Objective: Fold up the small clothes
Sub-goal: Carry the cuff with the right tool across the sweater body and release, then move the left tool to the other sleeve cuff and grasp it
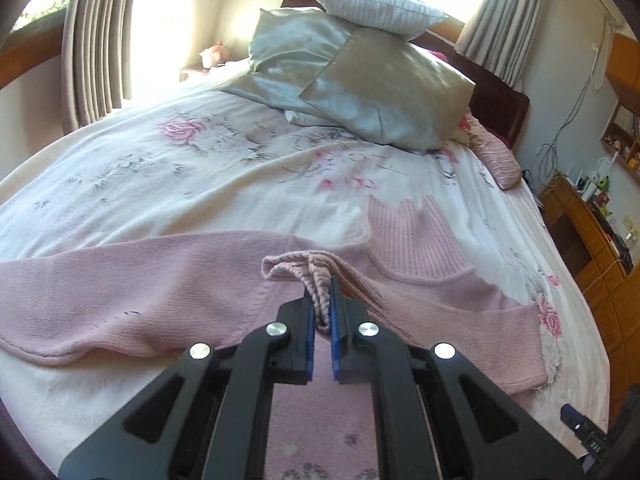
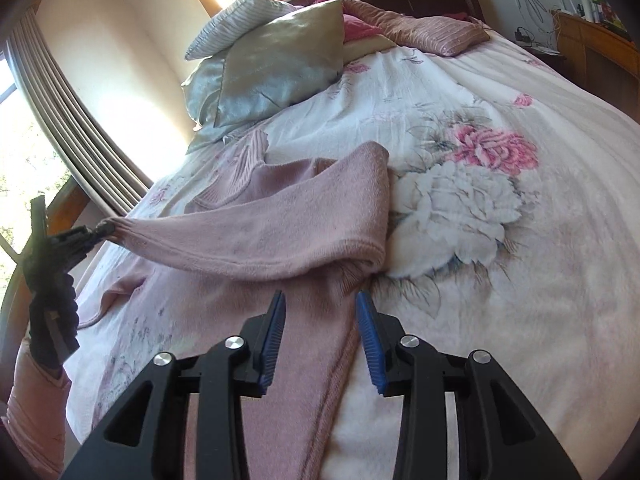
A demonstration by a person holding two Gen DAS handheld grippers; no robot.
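Note:
A pink knitted sweater (image 1: 168,280) lies spread on the floral bedspread (image 1: 200,168), its ribbed collar (image 1: 404,236) toward the pillows. My left gripper (image 1: 323,300) is shut on a bunched sleeve cuff (image 1: 304,268) and holds it above the sweater body. In the right wrist view that same left gripper (image 2: 94,236) shows at the left edge, pulling the sleeve (image 2: 260,232) taut across the sweater (image 2: 304,344). My right gripper (image 2: 320,304) stands open just above the sweater's side, with nothing between its fingers.
Silver and striped pillows (image 1: 360,76) pile at the headboard, with a pink ribbed pillow (image 1: 496,156) beside them. Curtains (image 1: 96,36) hang at the left. A wooden cabinet (image 1: 588,232) with small items lines the bed's right side. A gloved hand (image 2: 48,320) holds the left gripper.

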